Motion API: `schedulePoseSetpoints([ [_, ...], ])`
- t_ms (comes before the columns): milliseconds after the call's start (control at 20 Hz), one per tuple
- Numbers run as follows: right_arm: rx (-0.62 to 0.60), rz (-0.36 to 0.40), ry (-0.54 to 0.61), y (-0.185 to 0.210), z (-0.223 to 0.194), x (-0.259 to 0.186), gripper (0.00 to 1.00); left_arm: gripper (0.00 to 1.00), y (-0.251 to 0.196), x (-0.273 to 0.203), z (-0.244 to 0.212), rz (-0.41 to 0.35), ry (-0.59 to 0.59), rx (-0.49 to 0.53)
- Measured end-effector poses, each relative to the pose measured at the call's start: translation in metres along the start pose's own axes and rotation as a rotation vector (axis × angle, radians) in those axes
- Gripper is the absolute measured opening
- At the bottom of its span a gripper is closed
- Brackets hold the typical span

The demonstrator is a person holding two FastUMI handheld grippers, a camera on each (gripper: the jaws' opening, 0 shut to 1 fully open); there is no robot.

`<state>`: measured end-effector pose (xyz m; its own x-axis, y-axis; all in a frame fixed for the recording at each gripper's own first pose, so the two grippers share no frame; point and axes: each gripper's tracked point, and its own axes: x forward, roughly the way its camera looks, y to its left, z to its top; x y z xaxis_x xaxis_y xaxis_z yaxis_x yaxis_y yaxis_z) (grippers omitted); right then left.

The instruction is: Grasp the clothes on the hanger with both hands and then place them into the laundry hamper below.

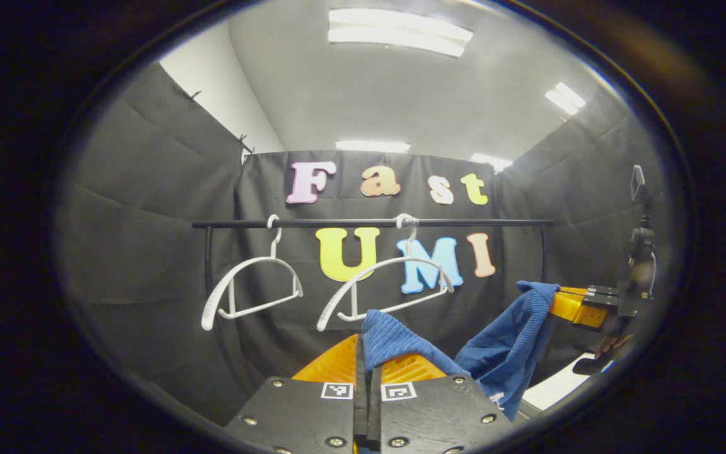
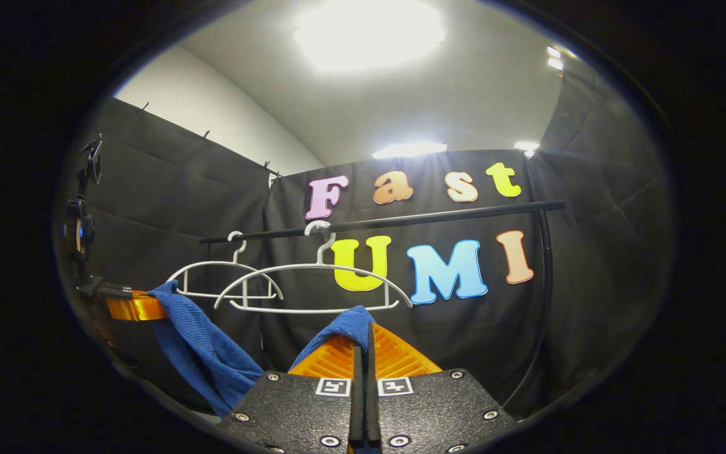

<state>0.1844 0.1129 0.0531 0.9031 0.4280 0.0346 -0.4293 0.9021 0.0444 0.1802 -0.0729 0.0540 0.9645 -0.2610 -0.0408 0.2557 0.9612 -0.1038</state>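
Observation:
A blue ribbed garment (image 1: 501, 353) hangs slack between my two grippers, off the hangers. My left gripper (image 1: 366, 343) is shut on one end of it, the cloth bunched over the fingertips. In the left gripper view the right gripper (image 1: 561, 302) grips the other end at the right. In the right gripper view my right gripper (image 2: 363, 334) is shut on a blue fold (image 2: 347, 325), and the left gripper (image 2: 149, 306) holds the garment (image 2: 202, 350) at the left. Two bare white hangers (image 1: 253, 287) (image 1: 385, 284) hang on the black rail (image 1: 372, 222).
The rail (image 2: 401, 219) spans the booth's back wall on thin black uprights (image 2: 546, 302). A camera on a stand (image 1: 639, 239) rises at the right of the left gripper view. A pale surface (image 1: 558, 388) shows low at the right.

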Motion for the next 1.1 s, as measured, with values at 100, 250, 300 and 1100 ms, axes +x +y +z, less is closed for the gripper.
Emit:
schedulePoseSetpoints([
  [100,0.000,0.003,0.004,0.015,-0.002,-0.014,0.01,0.01,-0.011,-0.008,-0.003,-0.029,-0.003,-0.012],
  [250,0.001,-0.003,0.024,0.032,-0.015,-0.031,0.01,0.01,-0.020,-0.014,-0.019,-0.035,0.009,-0.028],
  [300,0.006,-0.001,0.041,0.039,-0.024,-0.035,0.01,0.01,-0.024,-0.015,-0.026,-0.037,0.019,-0.028],
  [1100,0.072,-0.066,0.319,0.055,-0.162,-0.085,0.01,0.01,-0.056,-0.029,-0.169,-0.076,0.201,-0.082],
])
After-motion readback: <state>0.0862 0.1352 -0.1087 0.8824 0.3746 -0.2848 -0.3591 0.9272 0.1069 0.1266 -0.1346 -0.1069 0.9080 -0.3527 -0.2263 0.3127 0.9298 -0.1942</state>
